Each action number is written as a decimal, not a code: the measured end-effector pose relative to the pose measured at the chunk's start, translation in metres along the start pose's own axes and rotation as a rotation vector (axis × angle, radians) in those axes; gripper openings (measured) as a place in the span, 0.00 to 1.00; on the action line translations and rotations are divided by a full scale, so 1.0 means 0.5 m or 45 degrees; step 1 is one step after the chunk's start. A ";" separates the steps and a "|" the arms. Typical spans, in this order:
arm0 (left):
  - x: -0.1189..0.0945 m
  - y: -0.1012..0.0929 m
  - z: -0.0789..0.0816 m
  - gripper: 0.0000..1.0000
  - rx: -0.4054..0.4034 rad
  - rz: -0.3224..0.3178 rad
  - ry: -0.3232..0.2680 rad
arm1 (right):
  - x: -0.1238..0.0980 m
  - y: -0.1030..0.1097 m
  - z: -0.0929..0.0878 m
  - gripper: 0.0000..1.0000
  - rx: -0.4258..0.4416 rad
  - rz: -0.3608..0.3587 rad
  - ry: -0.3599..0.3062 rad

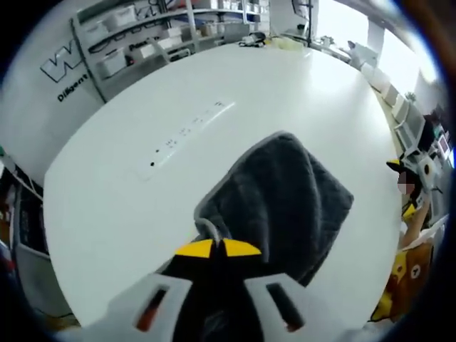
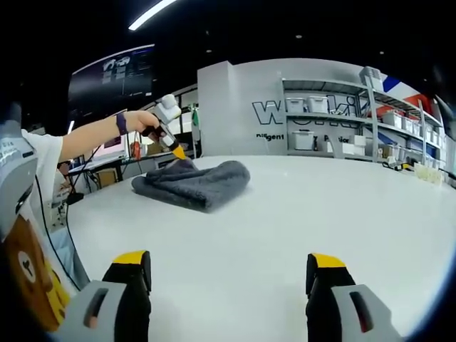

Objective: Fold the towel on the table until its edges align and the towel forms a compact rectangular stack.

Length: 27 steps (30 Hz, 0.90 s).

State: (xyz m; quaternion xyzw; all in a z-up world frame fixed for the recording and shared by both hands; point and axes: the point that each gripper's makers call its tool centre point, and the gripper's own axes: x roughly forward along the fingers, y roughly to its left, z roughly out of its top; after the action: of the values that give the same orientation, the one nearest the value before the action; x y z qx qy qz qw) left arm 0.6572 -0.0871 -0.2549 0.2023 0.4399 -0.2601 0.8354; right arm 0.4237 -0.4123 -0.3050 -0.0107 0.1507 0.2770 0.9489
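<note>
A dark grey towel [image 1: 288, 196] lies bunched and folded over on the white table [image 1: 142, 185]. My left gripper [image 1: 217, 247] has its yellow tips pressed together on a fold of the towel's near edge. In the right gripper view the towel [image 2: 196, 182] sits left of centre, and a hand holds the left gripper [image 2: 177, 151] down on its top left corner. My right gripper [image 2: 229, 262] hovers low over the bare table [image 2: 299, 214], well short of the towel, its jaws wide apart with nothing between them.
A flush socket strip [image 1: 187, 132] is set into the table beyond the towel. Shelves with white bins [image 1: 135, 35] stand past the far edge, seen also as shelves [image 2: 342, 128] by a lettered wall. A person [image 1: 417, 214] is at the table's side.
</note>
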 end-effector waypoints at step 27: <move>-0.118 0.135 -0.133 0.04 -0.234 0.138 -0.022 | 0.006 0.032 0.010 0.94 -0.031 0.034 -0.001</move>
State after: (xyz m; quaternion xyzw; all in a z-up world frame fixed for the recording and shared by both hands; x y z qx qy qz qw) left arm 0.6286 0.0183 -0.2334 0.1459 0.4430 -0.1747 0.8672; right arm 0.4192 -0.3969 -0.2999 -0.0199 0.1470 0.2913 0.9451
